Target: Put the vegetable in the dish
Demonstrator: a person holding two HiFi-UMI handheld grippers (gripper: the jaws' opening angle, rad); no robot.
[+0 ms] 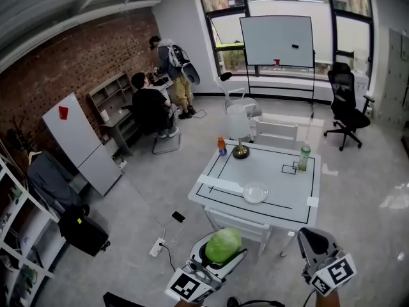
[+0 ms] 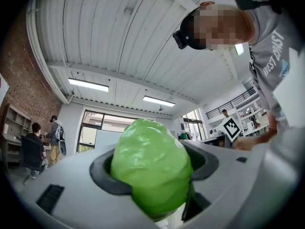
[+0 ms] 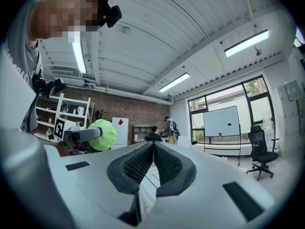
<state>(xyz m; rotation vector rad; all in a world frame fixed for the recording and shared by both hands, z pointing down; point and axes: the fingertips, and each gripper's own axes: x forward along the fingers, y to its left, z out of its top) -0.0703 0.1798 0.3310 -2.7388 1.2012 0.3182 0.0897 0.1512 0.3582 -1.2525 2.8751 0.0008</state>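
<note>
Left tool (image 1: 220, 256) pinches the vegetable (image 1: 223, 244), right tool (image 3: 153, 147) is pressed together, empty; the carry probably continues forward to the distant dish (image 1: 255, 192).

L gripper (image 1: 222, 247) rear off-frame, btm.

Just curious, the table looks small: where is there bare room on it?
Bare: the middle of the table, between lamp, green bottle and plate, and the near right corner. Crowded: the far left corner, with lamp and orange bottle.
</note>
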